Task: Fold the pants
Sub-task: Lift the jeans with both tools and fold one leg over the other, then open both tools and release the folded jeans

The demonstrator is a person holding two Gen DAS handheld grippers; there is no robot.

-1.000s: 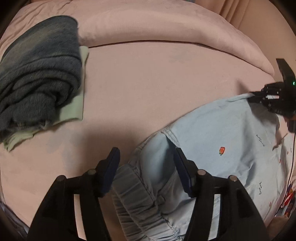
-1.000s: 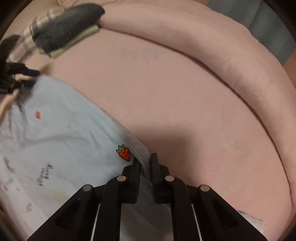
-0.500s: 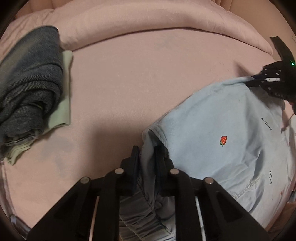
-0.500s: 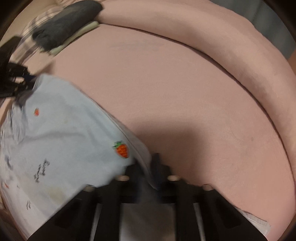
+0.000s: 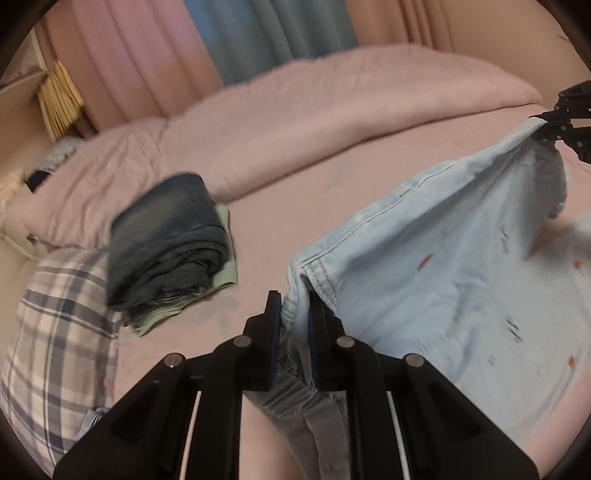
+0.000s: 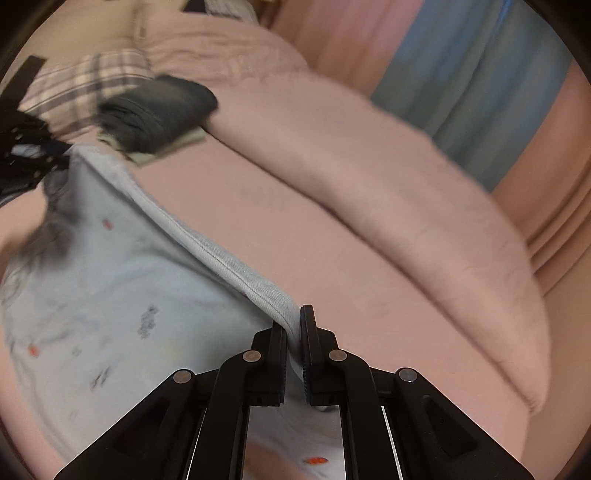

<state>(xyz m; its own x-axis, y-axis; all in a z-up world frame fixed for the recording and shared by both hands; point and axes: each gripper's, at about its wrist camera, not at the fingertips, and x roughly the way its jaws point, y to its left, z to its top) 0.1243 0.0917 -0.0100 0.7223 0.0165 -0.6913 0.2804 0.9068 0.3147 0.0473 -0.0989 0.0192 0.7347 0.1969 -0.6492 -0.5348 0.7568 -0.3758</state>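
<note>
Pale blue pants [image 5: 443, 258] with small red strawberry prints hang stretched between my two grippers above the pink bed [image 5: 295, 192]. In the left wrist view my left gripper [image 5: 295, 306] is shut on the gathered waistband corner. My right gripper [image 5: 554, 125] shows at the far right, pinching the other end of the same edge. In the right wrist view my right gripper [image 6: 293, 325] is shut on the stitched edge of the pants [image 6: 110, 277]. My left gripper [image 6: 33, 158] appears at the far left, holding the cloth. The lower pants drape onto the bed.
A stack of folded dark jeans [image 5: 166, 240] on a pale green garment lies to the left on the bed. A plaid pillow [image 5: 55, 332] sits beside it. A rolled pink duvet [image 5: 332, 110] runs along the back, with curtains [image 5: 258, 29] behind.
My left gripper closed on the waistband. Both grippers then rose and tilted up, lifting the top edge of the pants off the bed and pulling it taut.
</note>
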